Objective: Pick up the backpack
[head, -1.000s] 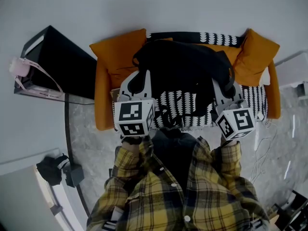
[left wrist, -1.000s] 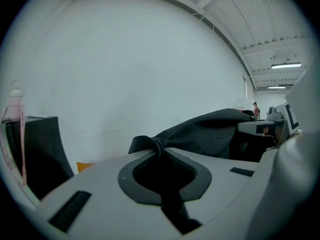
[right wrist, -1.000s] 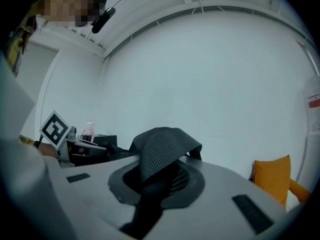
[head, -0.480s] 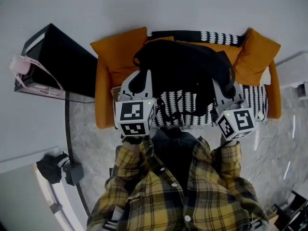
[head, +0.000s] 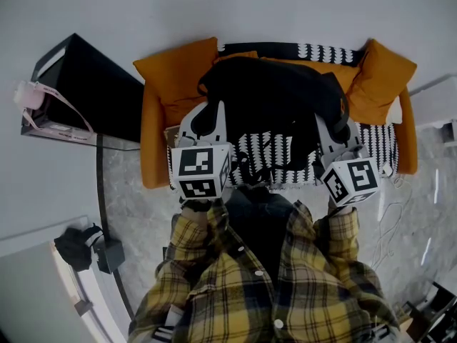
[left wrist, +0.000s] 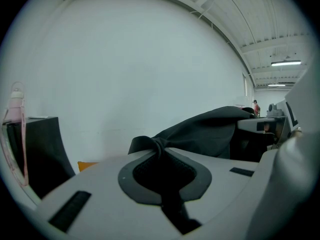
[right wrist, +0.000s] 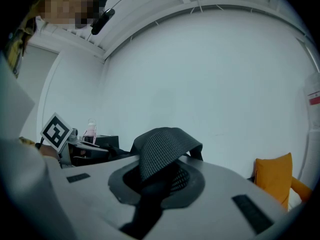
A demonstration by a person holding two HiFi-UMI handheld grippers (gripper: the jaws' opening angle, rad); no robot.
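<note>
Both arms are reaching forward from lower centre. The left gripper [head: 205,120] is pinching fabric of the backpack [head: 275,95], and the right gripper [head: 333,131] is clamping its woven strap [right wrist: 162,151], upper centre over the orange sofa [head: 153,131].

Left gripper [head: 207,117] and right gripper [head: 333,128] held forward, jaws clamped.

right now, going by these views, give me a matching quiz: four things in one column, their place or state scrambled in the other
Things:
1. left tool
2. right tool
3. pink bottle
4. orange cushion

Place or state:
a. at the black box, far left of the head view
b. shut on a woven strap
c. on the right end of the sofa
d. shut on a bunched fold of black fabric

Pairs: 1-d, 2-b, 3-a, 4-c
</note>
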